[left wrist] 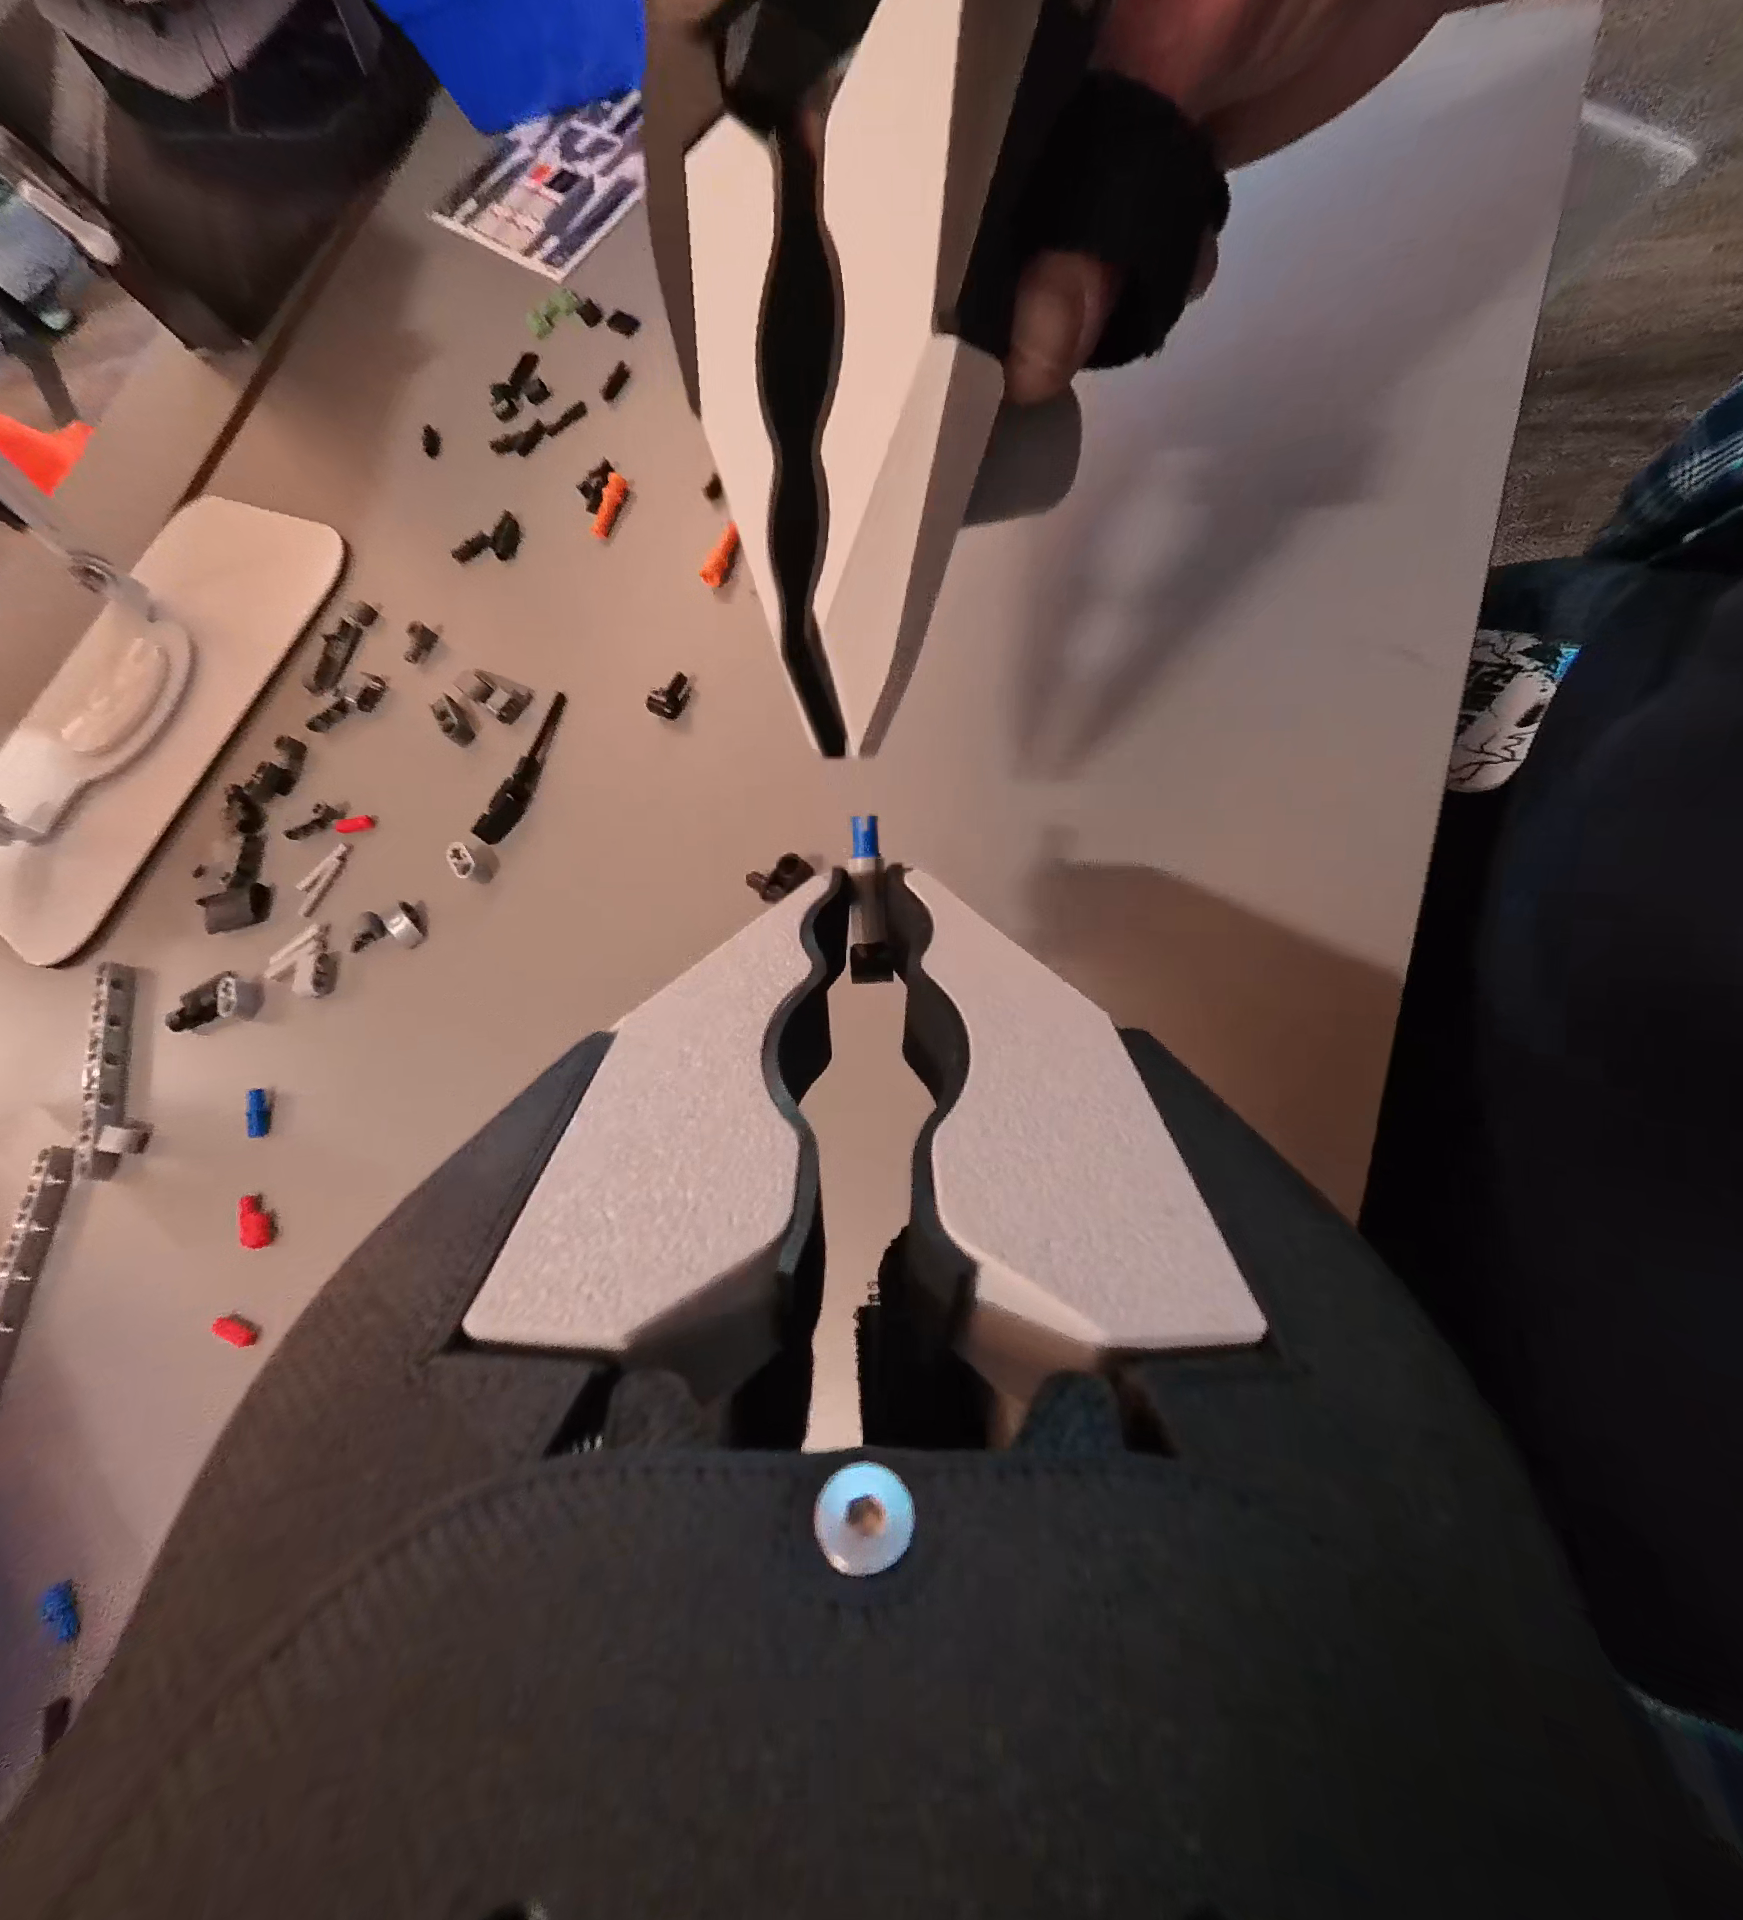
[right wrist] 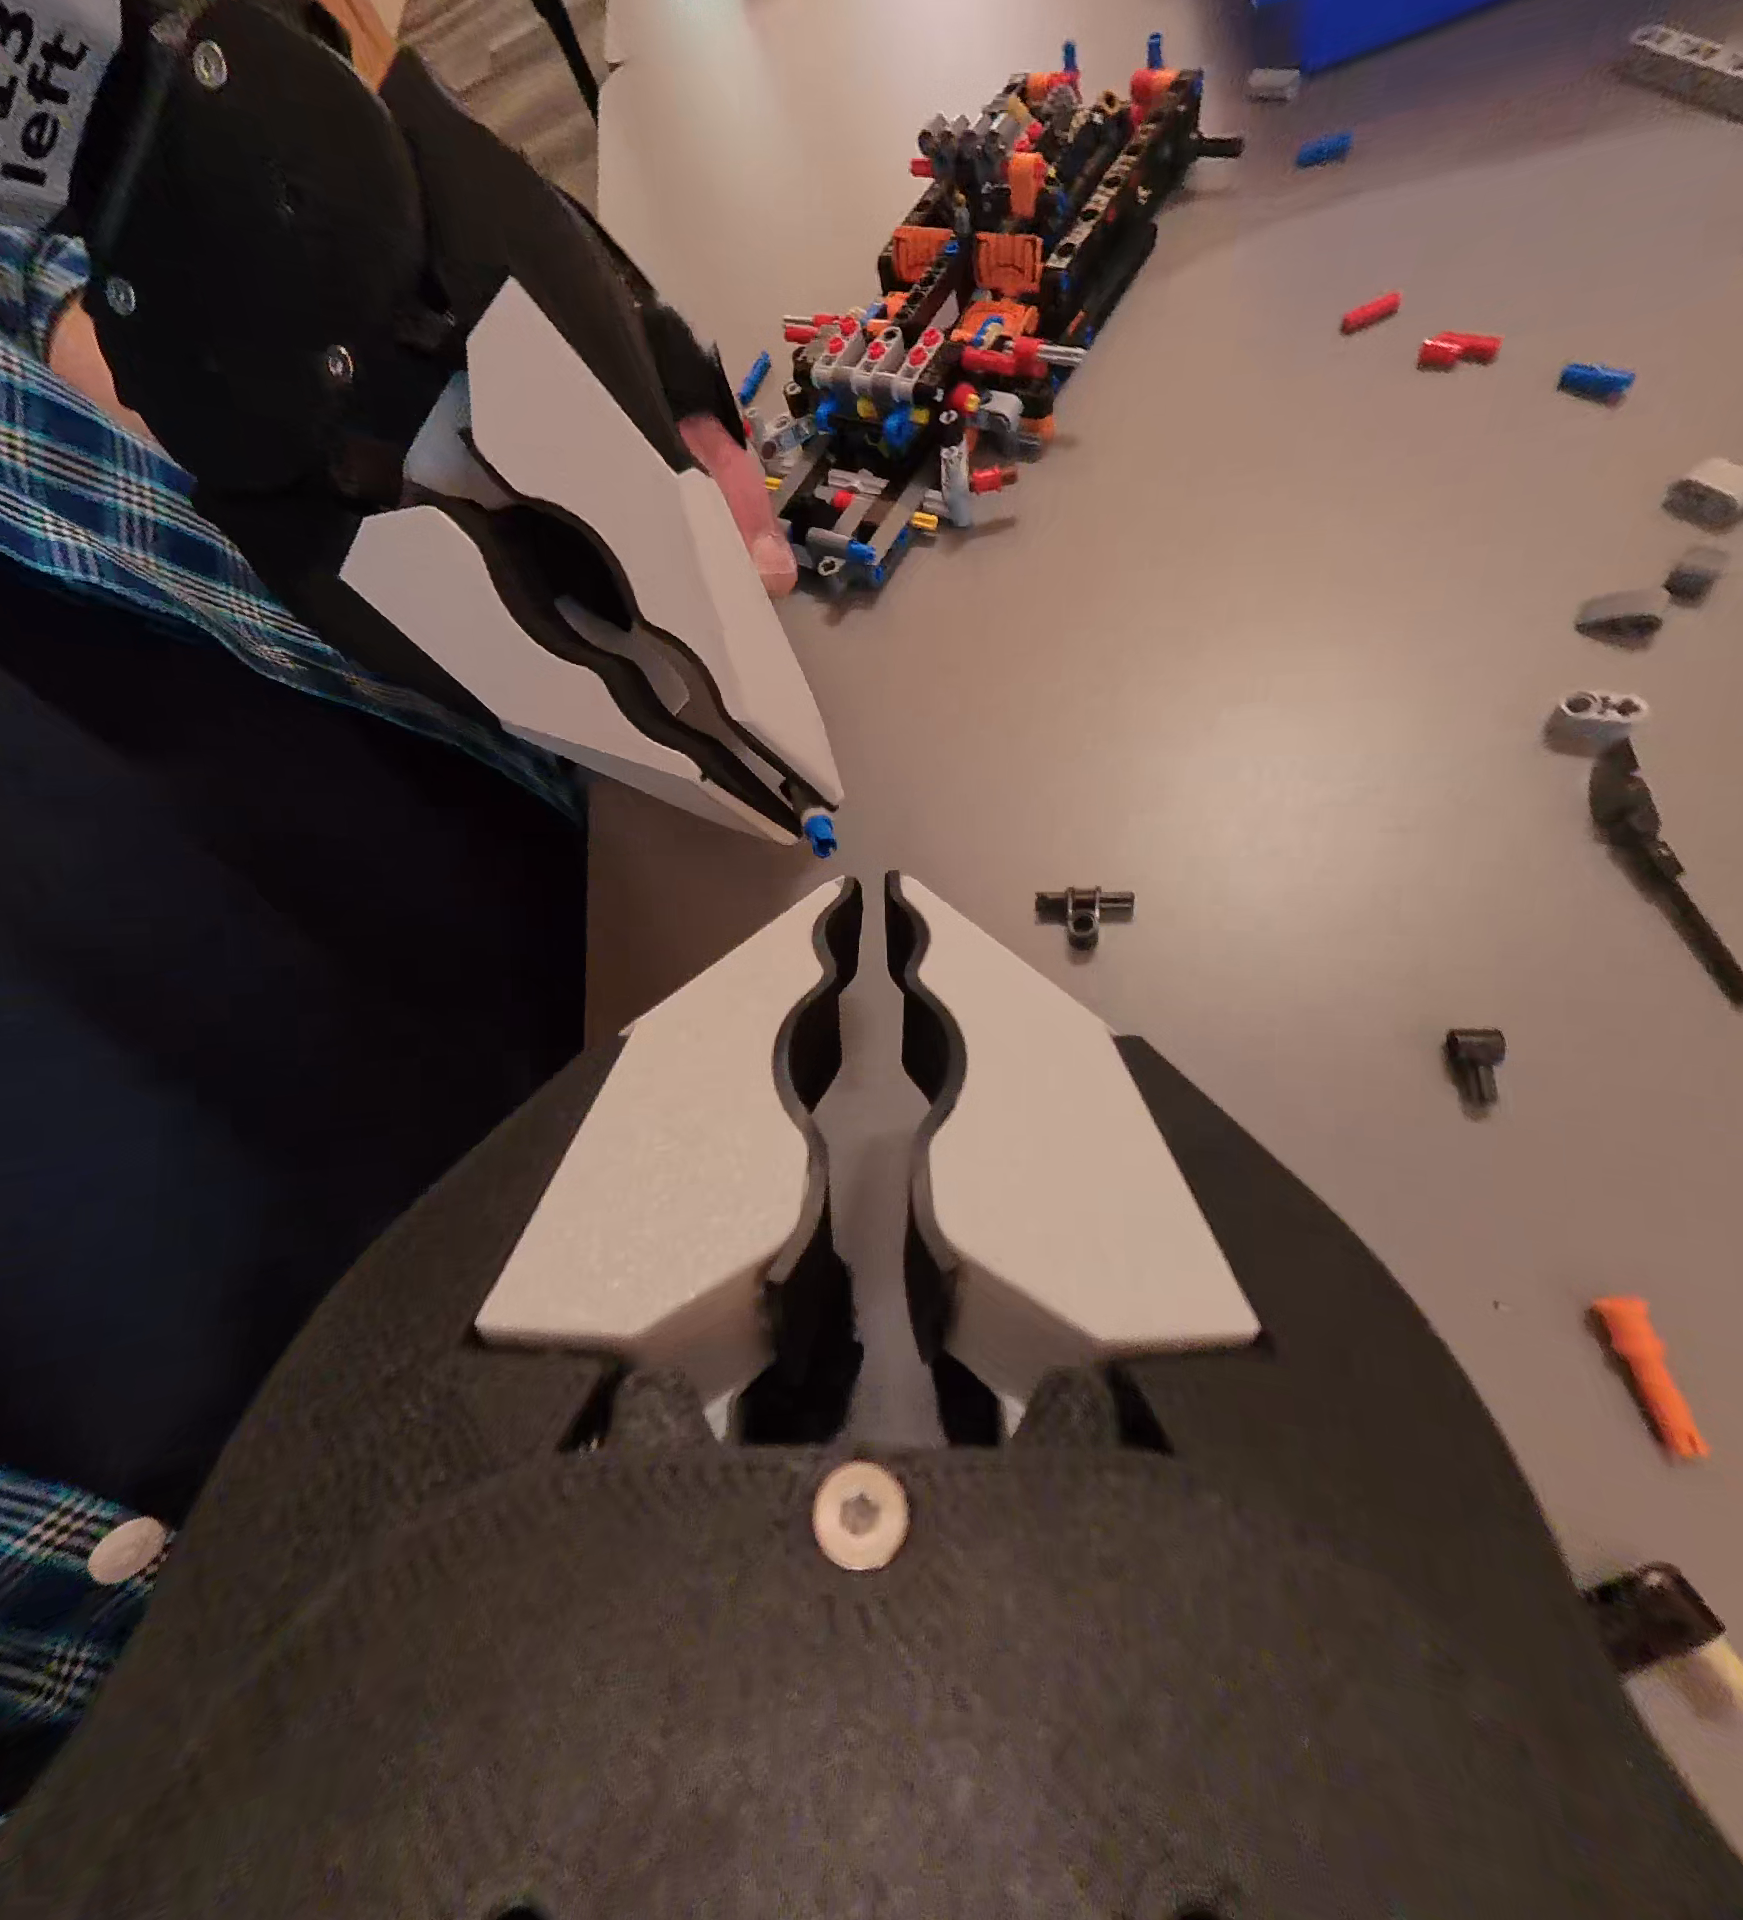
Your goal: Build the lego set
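My left gripper [left wrist: 867,881] is shut on a small assembly with a blue pin [left wrist: 864,834] sticking out past the tips, a grey sleeve and a black part behind it between the jaws. It also shows in the right wrist view [right wrist: 813,816], with the blue pin [right wrist: 820,831]. My right gripper [right wrist: 872,883] is empty, its jaws almost together with a thin gap, tips just short of the blue pin. It comes from above in the left wrist view [left wrist: 836,743]. The half-built orange, black and grey lego model [right wrist: 992,301] stands farther off on the table.
Loose parts lie about: a black pin connector [right wrist: 1083,909], a black axle piece [right wrist: 1656,862], an orange pin [right wrist: 1646,1371], grey beams [left wrist: 108,1070], red and blue pins. A sticker sheet [left wrist: 545,197] and a white stand base [left wrist: 140,727] lie behind. The table edge [left wrist: 1418,935] is by the person's lap. The grippers are tip to tip, or close to it.
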